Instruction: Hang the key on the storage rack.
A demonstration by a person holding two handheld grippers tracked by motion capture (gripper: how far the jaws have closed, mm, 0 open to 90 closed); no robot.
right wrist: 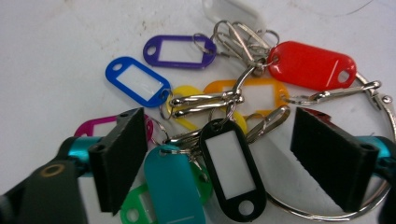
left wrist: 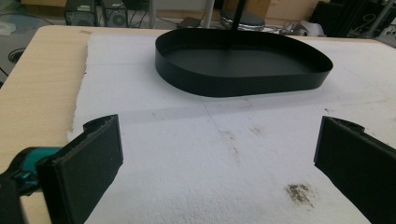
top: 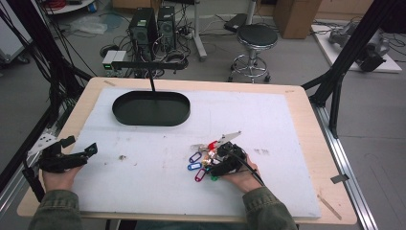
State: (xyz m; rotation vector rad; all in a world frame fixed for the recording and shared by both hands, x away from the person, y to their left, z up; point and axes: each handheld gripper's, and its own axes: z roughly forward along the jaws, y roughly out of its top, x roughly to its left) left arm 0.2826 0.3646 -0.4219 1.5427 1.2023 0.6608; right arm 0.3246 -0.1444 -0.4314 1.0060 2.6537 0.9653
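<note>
reaching over a bunch of key tags

hovering low, the right gripper point(right wrist: 215, 154) is keeping its jaws spread wide, and the black tag point(right wrist: 232, 170) with the teal tag point(right wrist: 173, 186) are lying between them. nothing is being pinched yet. i think the jaws are placed this way so they can close on the middle of the bunch. around them the red tag point(right wrist: 312, 65), blue tag point(right wrist: 137, 82) and purple tag point(right wrist: 180, 50) are fanning out on the big metal ring point(right wrist: 373, 100), all resting on the white foam mat point(top: 287, 124). the left gripper point(top: 62, 155) is waiting at the mat's left edge, jaws also spread and empty, pointing toward the black oval tray point(left wrist: 243, 63), probably the goal, well apart.
</note>
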